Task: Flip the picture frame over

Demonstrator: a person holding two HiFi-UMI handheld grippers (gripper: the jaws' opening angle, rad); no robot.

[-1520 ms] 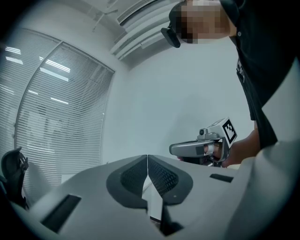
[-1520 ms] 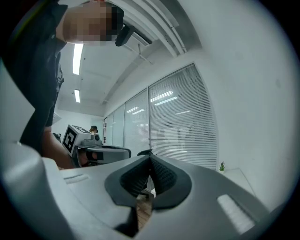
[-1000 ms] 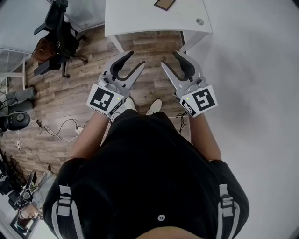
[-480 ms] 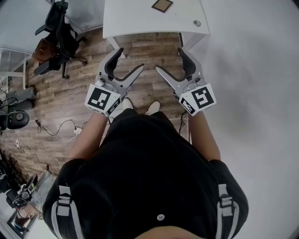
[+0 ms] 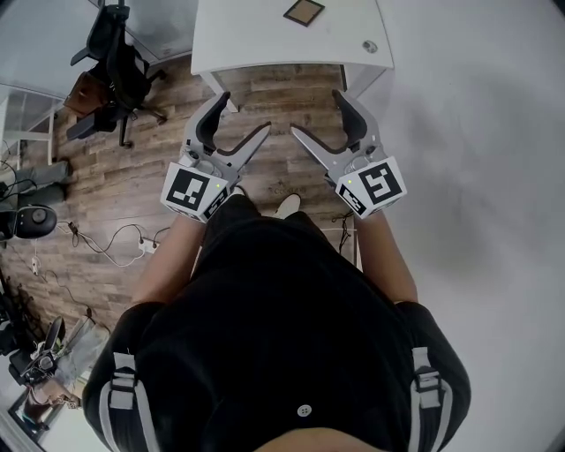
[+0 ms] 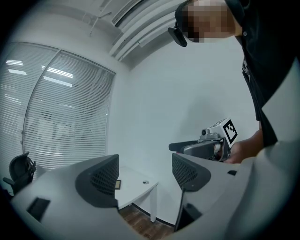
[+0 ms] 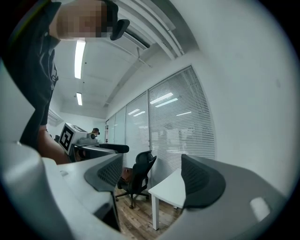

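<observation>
Holding both tools level above the wooden floor, you have the left gripper and the right gripper side by side, short of the white table. Each one's jaws have just been opening and stand wide apart, nothing between them. The picture frame lies flat on the table, well apart from both; it's too small to tell which face is up.

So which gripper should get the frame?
Probably the right gripper: the frame lies more in line with it than with the left gripper. Both have just opened their jaws, empty, short of the table.
</observation>
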